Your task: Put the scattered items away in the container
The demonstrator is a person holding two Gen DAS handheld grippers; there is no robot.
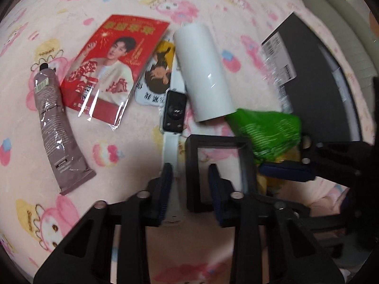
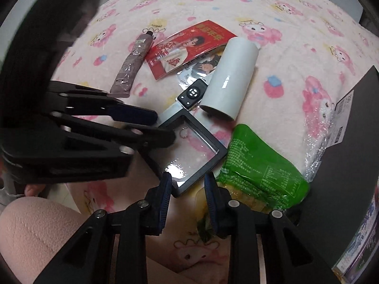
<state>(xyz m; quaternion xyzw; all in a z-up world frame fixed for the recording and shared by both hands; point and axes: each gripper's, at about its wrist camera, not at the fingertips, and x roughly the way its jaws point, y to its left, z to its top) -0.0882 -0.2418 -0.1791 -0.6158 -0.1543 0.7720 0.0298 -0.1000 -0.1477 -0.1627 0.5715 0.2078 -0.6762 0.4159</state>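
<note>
**Stock on the bed: two hand-held grippers over the black frame**

1. Your left hand-held gripper point(image 1: 189, 177): jaws apart, straddling the left edge of the black square frame with clear film centre point(image 1: 218, 165), not yet clamped.
2. Your right hand-held gripper point(image 2: 187, 184): jaws apart, empty, at the frame's near corner, beside the green crinkled snack packet point(image 2: 260, 163).
3. White-strapped smartwatch with black face point(image 1: 174, 111): strap runs under the frame.
4. White glossy cylinder point(image 1: 203, 71): touching the watch.
5. Red printed card in clear sleeve point(image 1: 106, 71), overlapping a smaller photo card point(image 1: 156, 75).
6. Brown squeeze tube with black cap point(image 1: 52, 123), far left.
7. Black box point(image 1: 315, 82): likely the container, far right on the pink cartoon-print blanket point(image 1: 213, 4).

Risks: lifting the frame may drag the watch strap; the cylinder could roll on soft bedding; the thin frame edge may slip.

View notes: the right wrist alone shows the watch display lit; the left wrist shows the packet blurred.
</note>
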